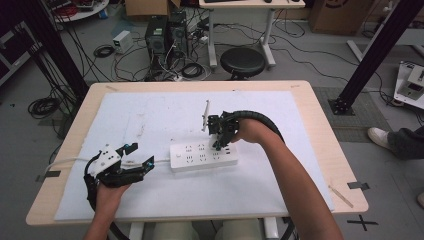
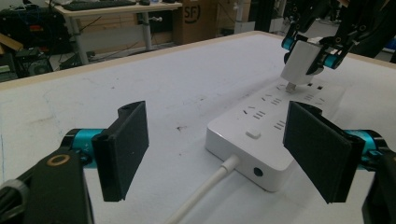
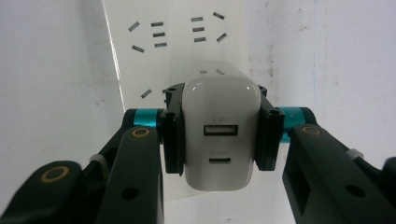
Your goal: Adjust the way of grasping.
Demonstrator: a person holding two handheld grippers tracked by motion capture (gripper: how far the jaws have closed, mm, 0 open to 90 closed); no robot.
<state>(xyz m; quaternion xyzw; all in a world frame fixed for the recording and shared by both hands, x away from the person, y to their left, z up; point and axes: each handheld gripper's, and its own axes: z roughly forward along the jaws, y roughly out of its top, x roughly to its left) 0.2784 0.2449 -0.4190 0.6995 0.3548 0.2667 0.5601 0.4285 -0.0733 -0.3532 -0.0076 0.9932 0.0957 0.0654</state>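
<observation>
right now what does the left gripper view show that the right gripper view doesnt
Left gripper view alone: the strip's near end with its button and white cord, the left gripper's open jaws either side of that end, the charger's prongs just above the sockets, and desks behind the table.

Right gripper view alone: the charger's back face with two ports.

Both: the right gripper shut on the white charger over the white strip on the white mat.
</observation>
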